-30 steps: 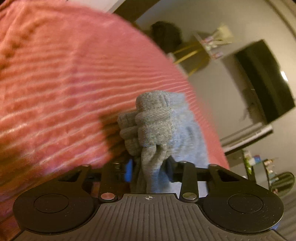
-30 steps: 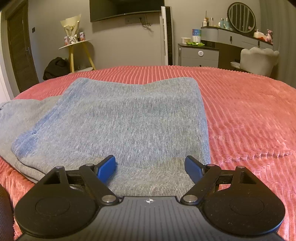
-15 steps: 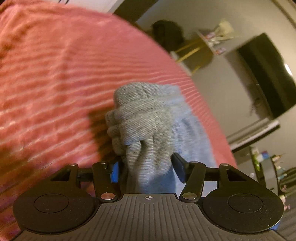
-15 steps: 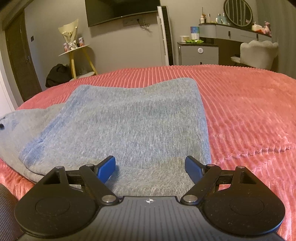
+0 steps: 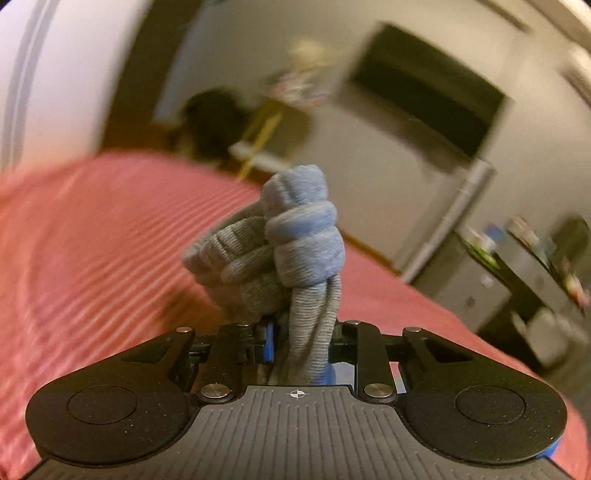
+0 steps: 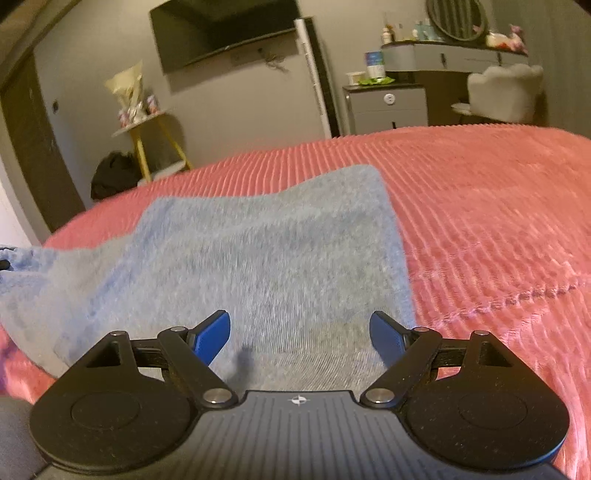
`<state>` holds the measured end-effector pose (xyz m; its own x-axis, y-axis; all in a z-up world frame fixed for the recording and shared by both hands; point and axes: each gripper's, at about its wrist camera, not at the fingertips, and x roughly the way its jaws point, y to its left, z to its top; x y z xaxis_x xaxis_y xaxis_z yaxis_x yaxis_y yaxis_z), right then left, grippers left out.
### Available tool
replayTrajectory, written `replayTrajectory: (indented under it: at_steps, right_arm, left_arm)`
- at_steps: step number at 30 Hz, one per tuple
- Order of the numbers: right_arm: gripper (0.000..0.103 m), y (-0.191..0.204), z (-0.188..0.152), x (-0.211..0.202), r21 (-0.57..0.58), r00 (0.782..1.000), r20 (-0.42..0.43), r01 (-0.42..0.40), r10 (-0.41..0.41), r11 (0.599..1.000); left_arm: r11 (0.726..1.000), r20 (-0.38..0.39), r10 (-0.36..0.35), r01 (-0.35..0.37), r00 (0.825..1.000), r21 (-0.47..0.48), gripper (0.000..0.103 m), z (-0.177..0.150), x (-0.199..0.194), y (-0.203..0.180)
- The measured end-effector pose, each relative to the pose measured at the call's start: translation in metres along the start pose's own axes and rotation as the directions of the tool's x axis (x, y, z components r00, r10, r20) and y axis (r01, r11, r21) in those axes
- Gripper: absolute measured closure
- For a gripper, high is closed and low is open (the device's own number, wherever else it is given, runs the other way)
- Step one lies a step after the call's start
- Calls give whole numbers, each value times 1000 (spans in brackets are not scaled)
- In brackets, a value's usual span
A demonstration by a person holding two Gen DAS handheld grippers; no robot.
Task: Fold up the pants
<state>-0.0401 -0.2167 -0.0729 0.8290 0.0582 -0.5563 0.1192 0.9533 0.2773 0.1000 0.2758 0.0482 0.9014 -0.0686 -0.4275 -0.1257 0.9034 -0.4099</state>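
Note:
The grey-blue pants (image 6: 258, 251) lie partly folded on the red ribbed bedspread (image 6: 480, 206). In the right wrist view my right gripper (image 6: 299, 332) hovers low over their near edge, jaws wide open and nothing between the blue pads. In the left wrist view, a bunched, gathered end of the pants (image 5: 295, 240) sticks up between the fingers of my left gripper (image 5: 303, 339). Its jaws are closing and pinch the fabric, which is lifted above the bedspread (image 5: 92, 240). The left end of the pants at the right view's left edge is raised.
Beyond the bed stand a yellow-legged side table (image 6: 147, 125), a dark bag (image 6: 114, 177) on the floor, a wall television (image 6: 225, 33), a grey drawer unit (image 6: 388, 107) and a white chair (image 6: 502, 92). A dark door (image 6: 33, 140) is at the left.
My left gripper opened briefly, closed again on the bunched end and rose with it off the bed, rolling as it went. The right gripper stayed in place, tilting slightly.

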Motion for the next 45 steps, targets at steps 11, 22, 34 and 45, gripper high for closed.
replayTrajectory:
  at_steps: [11,22,34,45]
  right_arm:
    - [20,-11,32,-45,80,996,60,-70,66,994]
    - [20,-46,53,-57,240,983,-13,-173,181,955]
    - [11,-42,42,37,478,909,-159,-270,385,836]
    - [13,-13,36,101,549,849,-223,-297,480,781]
  left_arm:
    - [892,-63,-246,251,967,375,77,-88,-40,-211]
    - [805,-398,-7,241,917,542,62,-212,-8,-274]
    - [960,-313,-180,236,933,152,18,-162,-60,-174]
    - [999,-348,-35,30,937,-21,19,-157,-45,-107]
